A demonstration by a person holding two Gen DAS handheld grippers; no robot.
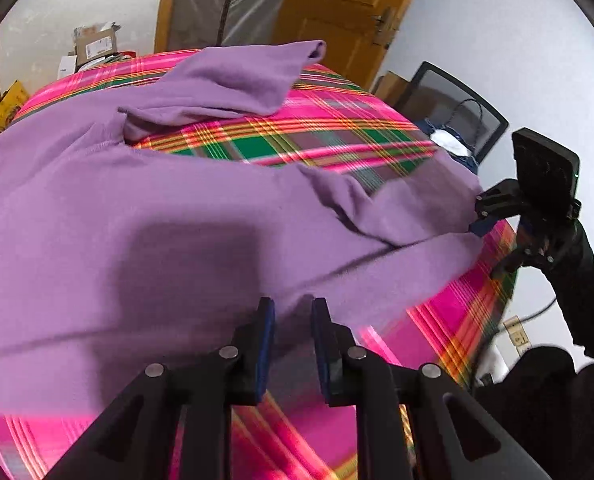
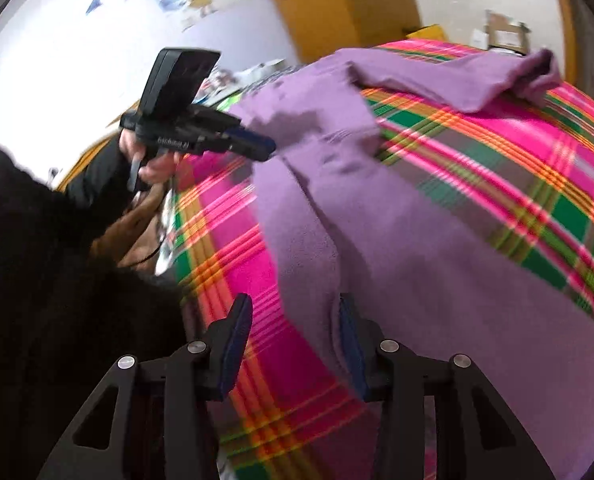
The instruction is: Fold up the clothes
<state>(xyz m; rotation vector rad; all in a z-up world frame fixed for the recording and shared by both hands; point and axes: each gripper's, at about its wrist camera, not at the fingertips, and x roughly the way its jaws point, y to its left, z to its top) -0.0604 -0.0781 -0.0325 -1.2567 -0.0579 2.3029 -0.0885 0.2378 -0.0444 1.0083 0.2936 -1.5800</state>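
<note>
A purple long-sleeved top (image 1: 177, 208) lies spread on a pink and green plaid bedcover (image 1: 337, 132), one sleeve (image 1: 237, 80) bent across the far side. My left gripper (image 1: 293, 308) hovers over the top's near hem, jaws apart, pads not pressing the cloth. In the right wrist view the left gripper (image 2: 271, 148) touches the garment's (image 2: 397, 248) far edge. My right gripper (image 2: 295, 312) stands wide open over the garment's edge, one finger (image 2: 347, 320) above purple cloth, the other (image 2: 241, 320) above plaid. From the left wrist view the right gripper (image 1: 479, 218) sits at the top's right corner.
An orange wooden door (image 1: 337, 4) and cardboard boxes (image 1: 97, 44) stand beyond the bed. A dark mesh chair (image 1: 457, 108) is at the bed's right side. A person's dark sleeve (image 2: 37, 260) fills the lower left of the right wrist view.
</note>
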